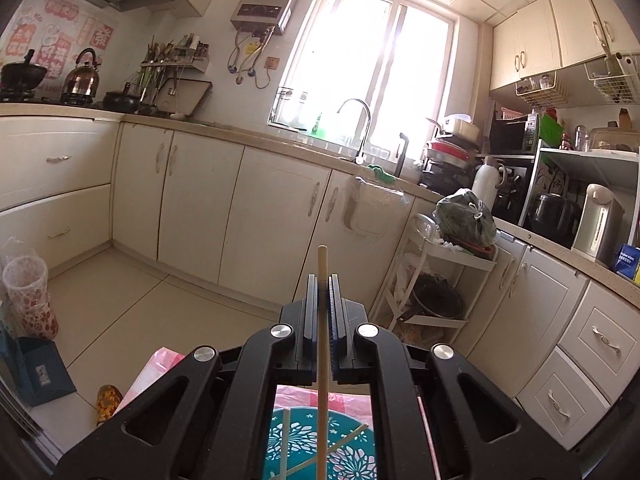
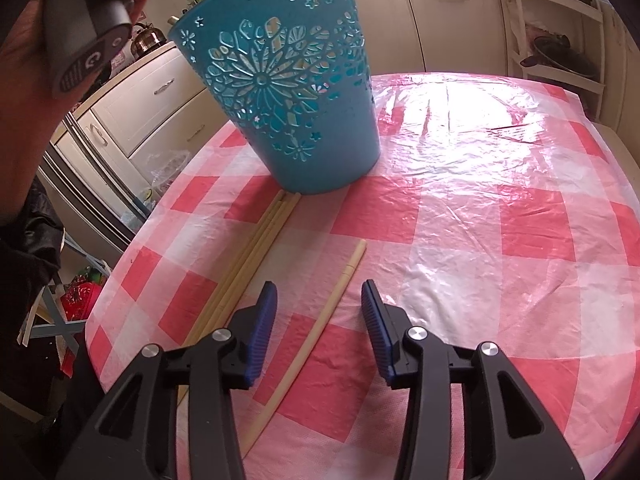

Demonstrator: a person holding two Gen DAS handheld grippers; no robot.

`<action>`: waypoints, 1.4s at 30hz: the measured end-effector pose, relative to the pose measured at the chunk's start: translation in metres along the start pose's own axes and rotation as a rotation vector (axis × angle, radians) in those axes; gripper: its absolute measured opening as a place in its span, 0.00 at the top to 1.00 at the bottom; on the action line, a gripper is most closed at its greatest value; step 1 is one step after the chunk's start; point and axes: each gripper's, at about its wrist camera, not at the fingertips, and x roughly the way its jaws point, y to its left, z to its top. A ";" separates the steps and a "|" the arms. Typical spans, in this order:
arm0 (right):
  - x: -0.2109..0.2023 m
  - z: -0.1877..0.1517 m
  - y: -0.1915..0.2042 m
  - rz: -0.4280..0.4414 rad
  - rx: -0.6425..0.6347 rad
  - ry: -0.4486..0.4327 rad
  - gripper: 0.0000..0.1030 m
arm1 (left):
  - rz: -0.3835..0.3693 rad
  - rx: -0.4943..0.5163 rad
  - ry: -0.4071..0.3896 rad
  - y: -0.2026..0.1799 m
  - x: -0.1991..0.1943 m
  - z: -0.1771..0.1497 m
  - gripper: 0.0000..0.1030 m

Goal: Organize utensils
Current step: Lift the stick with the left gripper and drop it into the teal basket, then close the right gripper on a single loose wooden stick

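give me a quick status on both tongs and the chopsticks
Left tongs shut on one pale wooden chopstick, above the teal cut-out plastic basket. Right tongs open, straddling a lone chopstick on the table. Nothing in the way.

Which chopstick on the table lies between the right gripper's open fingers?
The lone chopstick, lying apart on the checked tablecloth. It runs between the open right gripper, untouched. The others form a bundle to its left, reaching the blue basket.
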 end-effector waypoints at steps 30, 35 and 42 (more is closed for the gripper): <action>0.000 0.000 0.000 -0.005 0.002 -0.004 0.55 | 0.125 0.004 0.100 0.078 -0.079 -0.061 0.50; -0.003 -0.001 0.001 -0.056 0.027 -0.008 0.55 | 0.186 -0.059 0.238 0.122 -0.084 -0.104 0.38; 0.010 0.002 0.028 -0.233 -0.077 0.024 0.55 | 0.186 -0.085 0.413 0.152 -0.067 -0.163 0.27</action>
